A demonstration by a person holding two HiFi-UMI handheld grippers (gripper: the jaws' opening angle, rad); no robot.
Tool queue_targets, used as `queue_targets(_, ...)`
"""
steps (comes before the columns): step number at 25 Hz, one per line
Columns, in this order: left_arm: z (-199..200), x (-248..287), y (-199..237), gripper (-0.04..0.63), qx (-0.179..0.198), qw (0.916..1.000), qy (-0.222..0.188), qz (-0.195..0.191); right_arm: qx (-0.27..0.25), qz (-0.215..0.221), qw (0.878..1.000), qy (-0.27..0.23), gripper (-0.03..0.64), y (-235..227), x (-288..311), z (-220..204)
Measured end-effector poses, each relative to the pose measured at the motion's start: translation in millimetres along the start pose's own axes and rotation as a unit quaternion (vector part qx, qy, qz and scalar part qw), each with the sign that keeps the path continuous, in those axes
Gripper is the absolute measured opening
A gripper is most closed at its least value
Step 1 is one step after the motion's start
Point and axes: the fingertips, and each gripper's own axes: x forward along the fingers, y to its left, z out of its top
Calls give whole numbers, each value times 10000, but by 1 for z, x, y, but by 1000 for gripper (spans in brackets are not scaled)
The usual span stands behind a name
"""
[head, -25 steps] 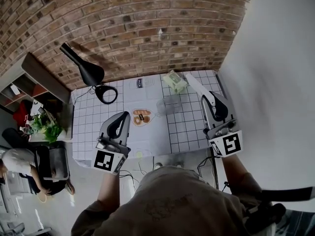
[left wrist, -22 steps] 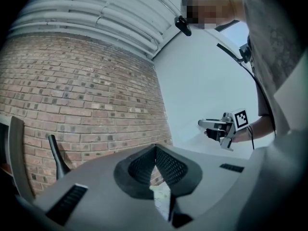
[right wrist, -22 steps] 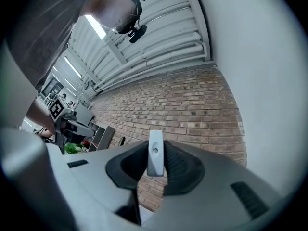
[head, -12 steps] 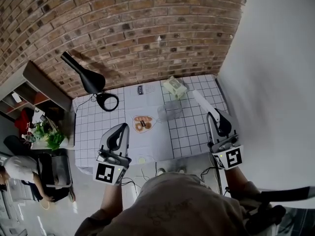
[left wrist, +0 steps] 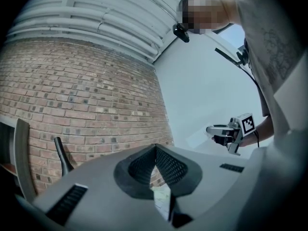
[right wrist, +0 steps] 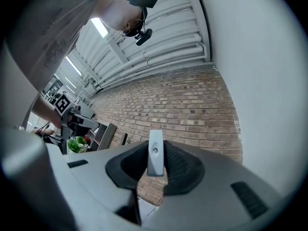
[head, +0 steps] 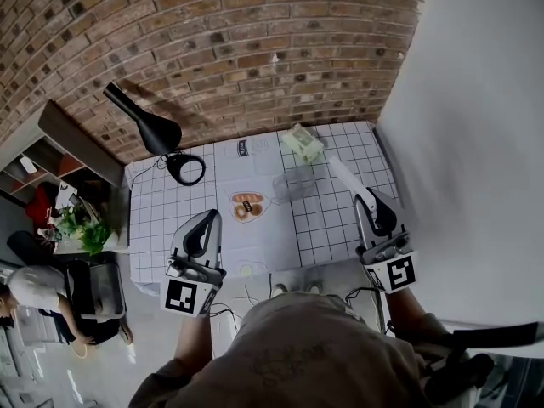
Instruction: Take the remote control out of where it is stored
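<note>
**Remote control clamped in the right gripper over the table's right side**

In the head view the right gripper (head: 360, 197) sits at the lower right of the frame. Its jaws are closed on one end of the white remote control (head: 342, 175), and that gripper's own view shows the slim white bar pinched upright between the two pads. From the jaws the remote slants towards the upper left, over the right part of the grid-patterned table (head: 161, 206). Its far end stops just short of a green and white packet (head: 303, 141) near the table's back edge.

The left gripper (head: 212, 217) is at the lower left, over the table's front edge. Its view shows the jaw tips meeting with nothing between them.

A clear container (head: 292, 186) stands at the table's centre, to the left of the remote and apart from it. A heart-shaped dish (head: 246, 205) lies further left. A black desk lamp (head: 141, 119) leans at the upper left in front of the brick wall (head: 255, 41)
</note>
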Motion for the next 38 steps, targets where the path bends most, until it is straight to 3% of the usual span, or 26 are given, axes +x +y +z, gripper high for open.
queue_targets(10,-11,-4,4,5,-109,9999,102,37,101,230,9996,98,83,13,10,-1)
queue_targets(19,-20,-26,31,5,-186,9994,55,292,64,156,9996,224,83,25,17,3)
queue_targets(34,-57,-39,59,5,-389,9990,205,-53,-101,12,9988,479,83,65,23,16)
queue_targets(38,-60,-34,63,5,-428,9989,187,-88,-342,-5,9981,519,83,63,20,20)
